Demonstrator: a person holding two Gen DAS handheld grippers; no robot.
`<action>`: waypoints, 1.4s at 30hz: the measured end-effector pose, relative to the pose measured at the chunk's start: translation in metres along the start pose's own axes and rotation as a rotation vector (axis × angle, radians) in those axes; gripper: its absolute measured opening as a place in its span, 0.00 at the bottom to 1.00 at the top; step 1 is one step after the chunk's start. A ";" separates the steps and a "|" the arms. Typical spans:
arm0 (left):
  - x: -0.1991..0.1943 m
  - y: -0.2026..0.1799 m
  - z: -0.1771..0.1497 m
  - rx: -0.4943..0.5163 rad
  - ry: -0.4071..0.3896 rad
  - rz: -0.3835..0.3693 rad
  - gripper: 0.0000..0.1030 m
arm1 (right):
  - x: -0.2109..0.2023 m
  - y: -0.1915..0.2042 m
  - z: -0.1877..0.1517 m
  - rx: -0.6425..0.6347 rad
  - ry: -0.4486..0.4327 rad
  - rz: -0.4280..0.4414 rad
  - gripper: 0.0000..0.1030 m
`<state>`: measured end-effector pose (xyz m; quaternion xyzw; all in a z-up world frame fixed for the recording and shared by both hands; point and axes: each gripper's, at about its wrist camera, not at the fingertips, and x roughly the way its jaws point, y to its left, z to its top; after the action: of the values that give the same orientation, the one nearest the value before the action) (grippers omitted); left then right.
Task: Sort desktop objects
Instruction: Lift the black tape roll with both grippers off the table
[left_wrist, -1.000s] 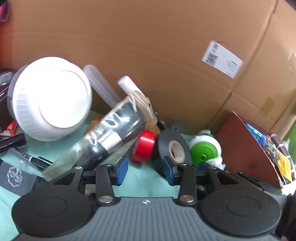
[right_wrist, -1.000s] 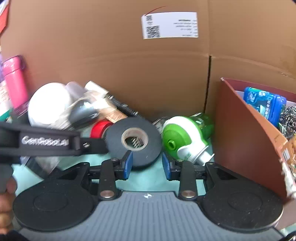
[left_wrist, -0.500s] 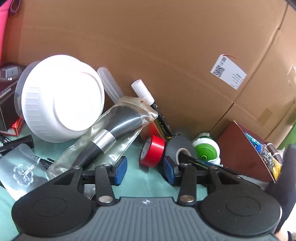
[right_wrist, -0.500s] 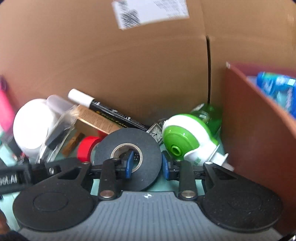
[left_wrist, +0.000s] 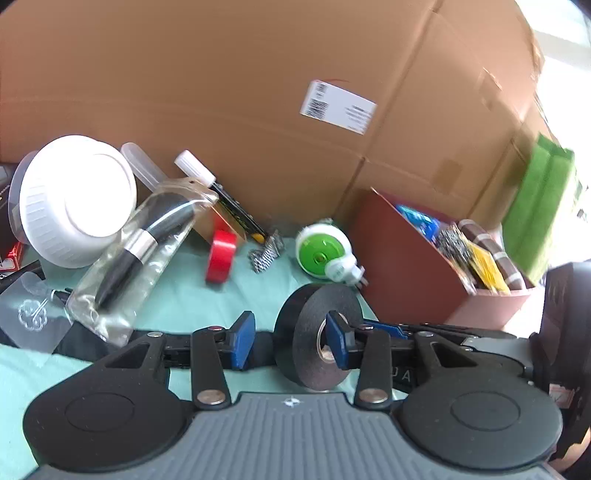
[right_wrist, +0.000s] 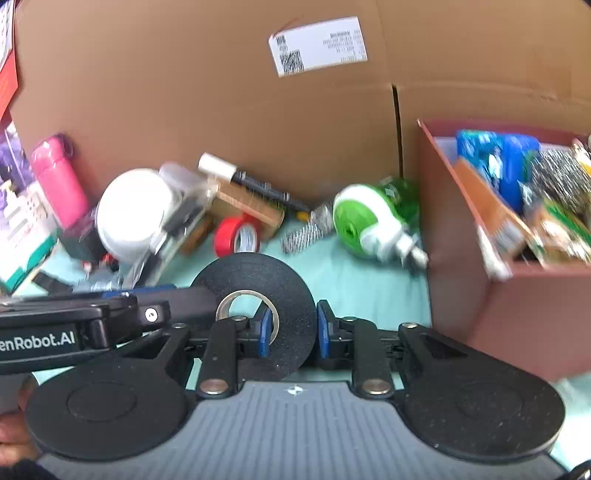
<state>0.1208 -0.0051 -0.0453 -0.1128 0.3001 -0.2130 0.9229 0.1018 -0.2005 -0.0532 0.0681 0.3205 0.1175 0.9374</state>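
White plastic, a big round lid, lies at the far left of the worktop, which has a pale green cover. Just beside it a clear pouch with a black brush leans across, and behind that a marker with a white cap rests against the cardboard wall. A red tape roll stands on its edge near the middle, then a small metal spring, then a green and white device. In front, the black tape roll is upright, and the right tool has just been closing and now pinches it, one blue pad inside the core hole and the other on the outer rim. The left tool is half open and holds nothing; the black roll is at its right finger, and I cannot tell if they touch. At the far right a brown box stands full of small things.
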 end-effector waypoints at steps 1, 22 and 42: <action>0.000 -0.002 -0.002 0.008 0.007 0.006 0.42 | -0.002 0.001 -0.002 -0.002 0.005 -0.009 0.24; 0.051 0.009 0.006 -0.082 0.162 0.000 0.37 | -0.005 -0.016 -0.007 0.128 -0.051 -0.074 0.32; 0.051 0.008 0.006 -0.082 0.155 0.022 0.31 | -0.002 0.002 -0.012 0.119 -0.063 -0.059 0.27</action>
<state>0.1647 -0.0212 -0.0689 -0.1302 0.3802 -0.1986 0.8939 0.0927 -0.1982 -0.0615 0.1180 0.2993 0.0681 0.9444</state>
